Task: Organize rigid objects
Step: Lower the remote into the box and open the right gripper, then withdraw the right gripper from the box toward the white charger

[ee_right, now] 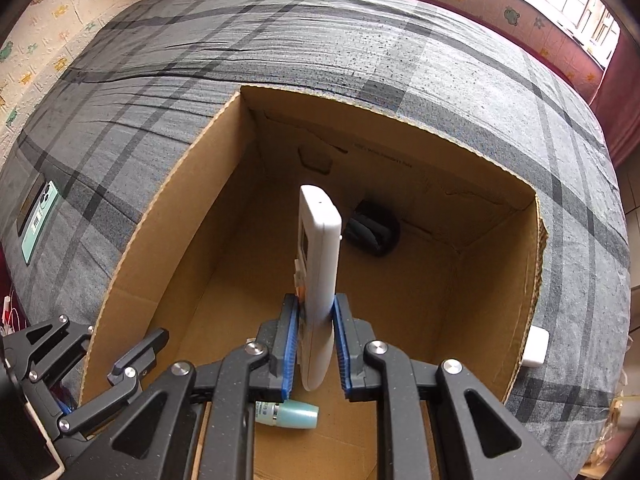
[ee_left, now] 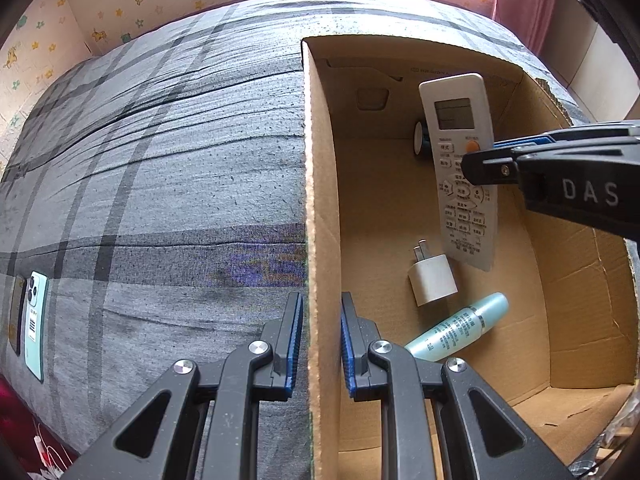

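The right gripper point(ee_right: 315, 330) is clamping a white air-conditioner remote point(ee_left: 460, 168) above the cardboard box point(ee_left: 320, 208) on the plaid bed point(ee_left: 160, 160). The left gripper point(ee_left: 320, 344), fingers apart, is straddling the box's left wall. Below the remote, a white charger plug point(ee_left: 432, 280) and a teal bottle point(ee_left: 460, 328) are lying inside.

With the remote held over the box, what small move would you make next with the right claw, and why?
Probably lower the right claw and release: it grips the remote above the cardboard box floor, clear of the charger and bottle.
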